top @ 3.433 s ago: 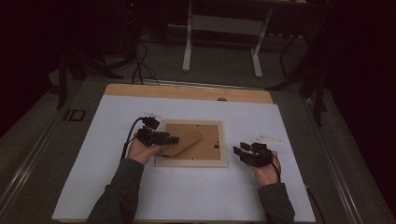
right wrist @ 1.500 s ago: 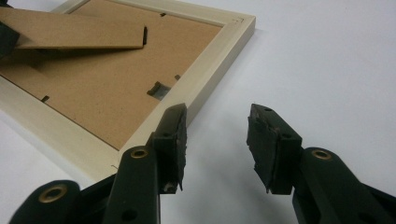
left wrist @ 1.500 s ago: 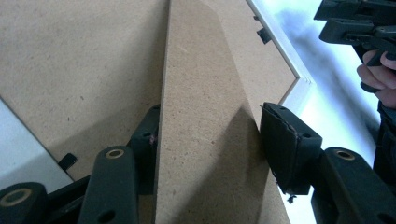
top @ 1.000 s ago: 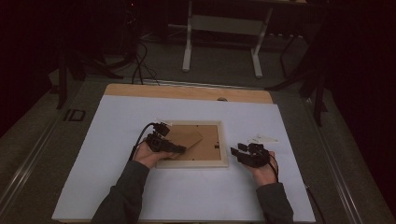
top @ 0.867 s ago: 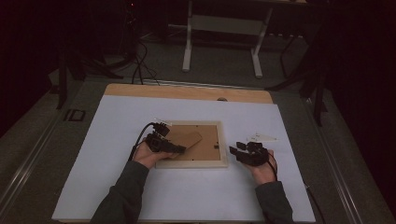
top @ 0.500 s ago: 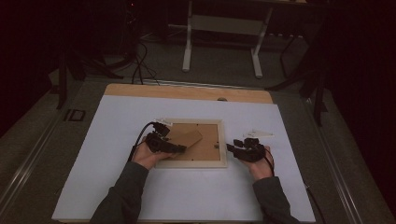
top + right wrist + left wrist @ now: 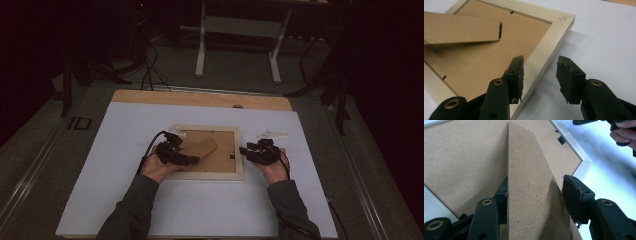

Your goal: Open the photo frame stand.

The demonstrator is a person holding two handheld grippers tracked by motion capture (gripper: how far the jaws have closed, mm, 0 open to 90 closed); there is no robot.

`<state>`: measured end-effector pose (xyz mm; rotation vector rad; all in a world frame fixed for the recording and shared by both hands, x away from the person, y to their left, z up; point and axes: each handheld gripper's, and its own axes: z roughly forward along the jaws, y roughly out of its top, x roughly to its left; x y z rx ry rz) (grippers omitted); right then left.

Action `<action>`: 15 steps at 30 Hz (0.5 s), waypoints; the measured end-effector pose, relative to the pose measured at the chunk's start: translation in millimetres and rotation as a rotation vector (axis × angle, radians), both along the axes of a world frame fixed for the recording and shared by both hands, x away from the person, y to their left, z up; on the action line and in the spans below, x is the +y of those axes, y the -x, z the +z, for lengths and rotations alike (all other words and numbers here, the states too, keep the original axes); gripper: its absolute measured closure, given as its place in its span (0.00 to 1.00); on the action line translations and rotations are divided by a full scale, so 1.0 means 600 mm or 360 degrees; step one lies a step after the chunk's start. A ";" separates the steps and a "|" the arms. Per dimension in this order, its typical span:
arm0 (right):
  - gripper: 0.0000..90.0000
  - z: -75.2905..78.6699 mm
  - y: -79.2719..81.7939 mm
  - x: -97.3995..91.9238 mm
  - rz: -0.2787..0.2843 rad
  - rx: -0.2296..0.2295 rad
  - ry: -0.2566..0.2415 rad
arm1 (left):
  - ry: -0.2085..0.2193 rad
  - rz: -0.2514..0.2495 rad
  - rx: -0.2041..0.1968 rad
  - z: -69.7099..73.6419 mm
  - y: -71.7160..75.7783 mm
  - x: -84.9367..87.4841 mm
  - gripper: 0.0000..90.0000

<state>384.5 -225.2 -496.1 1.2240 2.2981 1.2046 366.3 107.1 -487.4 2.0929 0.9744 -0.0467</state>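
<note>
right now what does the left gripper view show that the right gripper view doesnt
Left gripper view alone: the left gripper, jaws open either side of the raised easel stand, and the person's other hand at top right.

Right gripper view alone: the right gripper, jaws open astride the frame's pale wooden rail.

Both: the picture frame lying face down, its brown backing board and the white table surface.

Grey sleeves (image 7: 135,210) cover both forearms; each black gripper (image 7: 534,195) has brass-ringed screw holes and a trailing black cable (image 7: 148,146).
</note>
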 end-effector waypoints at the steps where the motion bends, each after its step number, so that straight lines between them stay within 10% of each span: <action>1: 0.63 0.001 -0.002 0.001 -0.0001 0.0001 -0.0008 | -0.0002 -0.0001 -0.0006 0.001 0.001 0.000 0.53; 15: 0.62 0.008 -0.019 0.001 -0.0008 0.0021 -0.0062 | -0.0063 -0.0027 -0.0128 0.011 0.016 -0.007 0.53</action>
